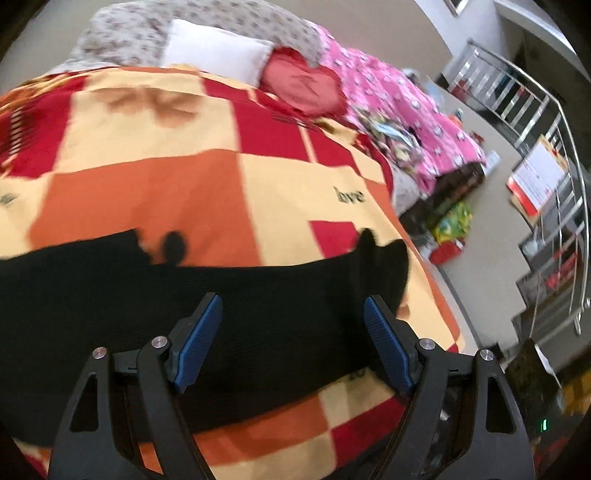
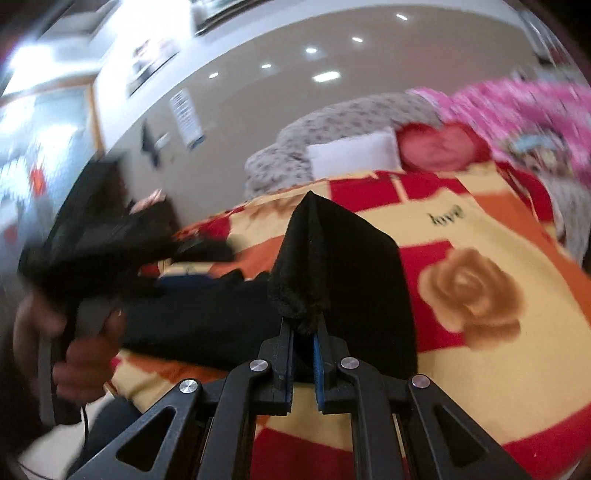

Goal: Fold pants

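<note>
Black pants lie across the near part of a bed covered by a checked orange, red and yellow blanket. My left gripper hovers over the pants, open, its blue pads wide apart with nothing between them. In the right wrist view my right gripper is shut on a bunched edge of the black pants, which stand up as a lifted fold in front of the fingers. To the left in that view a hand holds the other gripper's handle over the rest of the pants.
At the head of the bed lie a white pillow, a red heart cushion, a grey flowered quilt and a pink blanket. Right of the bed are floor clutter and a metal stair railing.
</note>
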